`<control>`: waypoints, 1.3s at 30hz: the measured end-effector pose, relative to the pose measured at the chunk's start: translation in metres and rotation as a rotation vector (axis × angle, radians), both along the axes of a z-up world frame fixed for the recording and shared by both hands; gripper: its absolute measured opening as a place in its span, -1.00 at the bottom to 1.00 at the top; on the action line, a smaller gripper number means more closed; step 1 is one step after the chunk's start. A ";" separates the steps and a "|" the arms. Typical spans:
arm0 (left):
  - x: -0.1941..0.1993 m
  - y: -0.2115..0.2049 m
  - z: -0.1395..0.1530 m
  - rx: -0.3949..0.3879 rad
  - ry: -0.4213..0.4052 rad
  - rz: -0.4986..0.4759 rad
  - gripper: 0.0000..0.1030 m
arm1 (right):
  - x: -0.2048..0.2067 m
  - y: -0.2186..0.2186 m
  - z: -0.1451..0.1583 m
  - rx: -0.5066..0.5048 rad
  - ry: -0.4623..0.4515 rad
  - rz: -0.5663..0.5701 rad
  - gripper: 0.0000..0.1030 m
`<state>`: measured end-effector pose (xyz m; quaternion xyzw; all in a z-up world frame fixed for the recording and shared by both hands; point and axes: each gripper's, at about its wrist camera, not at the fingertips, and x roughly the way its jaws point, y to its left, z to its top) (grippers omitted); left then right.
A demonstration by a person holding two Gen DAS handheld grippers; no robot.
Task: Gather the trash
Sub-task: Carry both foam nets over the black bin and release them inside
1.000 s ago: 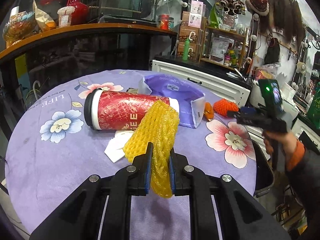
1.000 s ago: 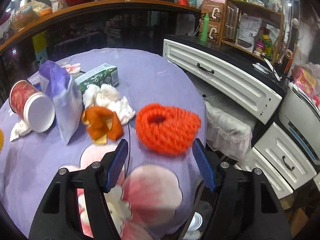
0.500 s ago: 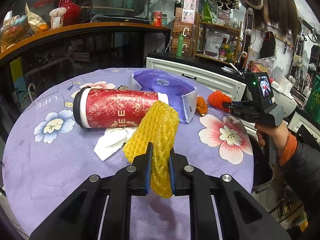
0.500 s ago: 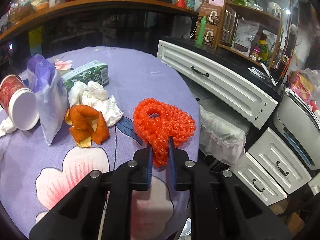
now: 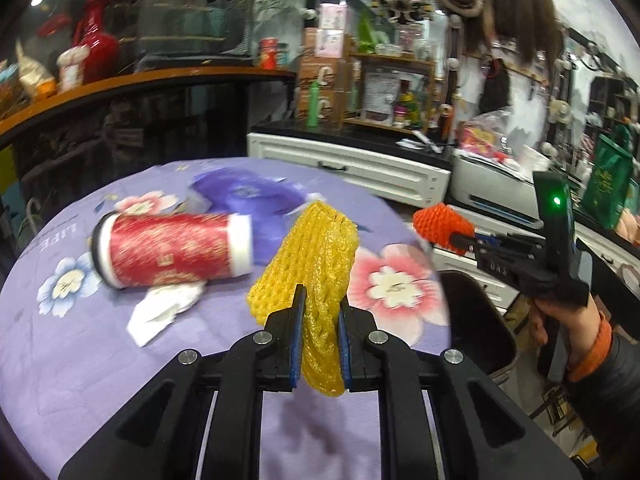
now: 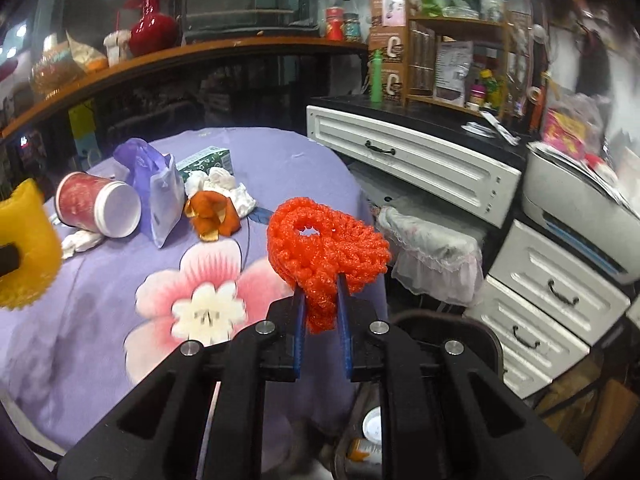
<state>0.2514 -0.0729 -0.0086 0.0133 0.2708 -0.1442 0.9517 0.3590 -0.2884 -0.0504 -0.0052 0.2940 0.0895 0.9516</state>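
Observation:
My left gripper (image 5: pixel 320 300) is shut on a yellow foam fruit net (image 5: pixel 316 248), held above the purple flowered tablecloth (image 5: pixel 80 360). My right gripper (image 6: pixel 321 292) is shut on an orange foam fruit net (image 6: pixel 326 244), lifted near the table's right edge above a dark trash bin (image 6: pixel 448 320). In the left wrist view the orange net (image 5: pixel 440 224) hangs past the table edge over the bin (image 5: pixel 472 312). On the table lie a red paper cup (image 5: pixel 172 248), a purple bag (image 5: pixel 248 196), white tissue (image 5: pixel 160 308), orange peel (image 6: pixel 212 216) and a green carton (image 6: pixel 208 158).
White drawer cabinets (image 6: pixel 420 160) and a printer (image 6: pixel 580 208) stand right of the table. A dark wooden counter (image 5: pixel 140 80) with a red vase runs behind. A person's hand in an orange cuff (image 5: pixel 576 320) holds the right gripper.
The right gripper closed on the orange net and lifted it off the table toward the bin. The left gripper, still holding the yellow net, shifted toward the right.

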 end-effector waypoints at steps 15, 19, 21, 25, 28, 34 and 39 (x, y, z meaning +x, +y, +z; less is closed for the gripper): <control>0.001 -0.110 -0.010 0.007 0.019 -0.248 -0.72 | -0.077 -0.064 -0.047 -0.006 0.089 -0.114 -0.72; 0.000 -0.135 -0.020 0.017 0.045 -0.300 -0.72 | -0.080 -0.076 -0.070 0.015 0.147 -0.139 -0.72; 0.002 -0.145 -0.025 0.023 0.059 -0.319 -0.72 | -0.078 -0.083 -0.083 0.028 0.177 -0.157 -0.72; 0.005 -0.165 -0.040 0.038 0.092 -0.347 -0.72 | -0.070 -0.095 -0.111 0.045 0.240 -0.189 -0.71; 0.010 -0.178 -0.051 0.048 0.118 -0.360 -0.72 | -0.064 -0.102 -0.134 0.054 0.287 -0.210 -0.71; 0.015 -0.203 -0.070 0.086 0.158 -0.397 -0.72 | -0.055 -0.114 -0.172 0.073 0.354 -0.266 -0.57; 0.020 -0.220 -0.085 0.121 0.190 -0.421 -0.72 | -0.062 -0.123 -0.178 0.100 0.350 -0.316 -0.08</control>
